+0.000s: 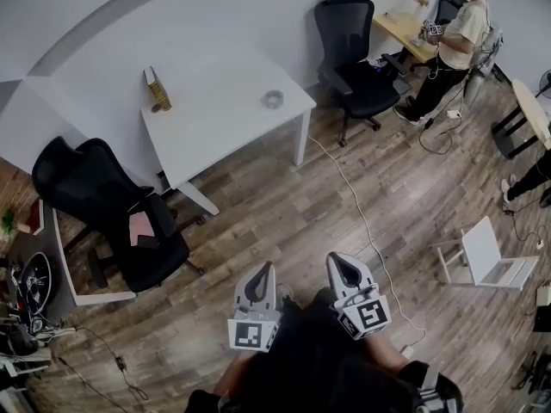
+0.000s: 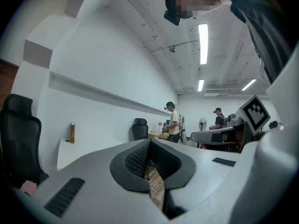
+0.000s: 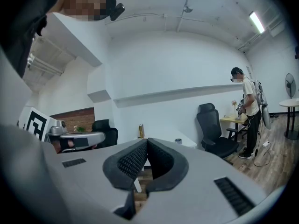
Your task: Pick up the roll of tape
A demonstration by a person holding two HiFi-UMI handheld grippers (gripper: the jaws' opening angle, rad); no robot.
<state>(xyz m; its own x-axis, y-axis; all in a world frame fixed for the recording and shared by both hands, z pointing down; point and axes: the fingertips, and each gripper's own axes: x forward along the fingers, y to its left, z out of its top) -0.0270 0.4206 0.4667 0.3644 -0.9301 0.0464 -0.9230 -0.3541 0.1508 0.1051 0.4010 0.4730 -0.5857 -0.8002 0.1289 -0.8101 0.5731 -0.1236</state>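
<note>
Jaws: both pairs are closed together with nothing between them. I see this in each gripper view. The left gripper and right gripper sit side by side low in the head view, over the wooden floor and well apart from the target.

Layout, large to small:
- The white surface stands ahead, against the wall.
- One black office chair is at its near left corner, and a second chair is beyond its right end.
- A tall gold-brown container stands upright near the far left of the surface.
- The roll of tape lies flat near the right end of the surface, alone and well apart from the container. It looks like a small pale, translucent ring.

Handling, as I judge it:
- The roll should be light and stiff, and its outer face is probably slick.
- It may skate on the smooth top if I nudge it before closing.
- I would open wide and come down over it, putting one jaw inside the core and one outside so they pinch the ring wall.
- Spanning the whole ring is the alternative.

Writing: I can read none. The container's label is too small, and the cubes on the grippers carry only black-and-white square markers.
</note>
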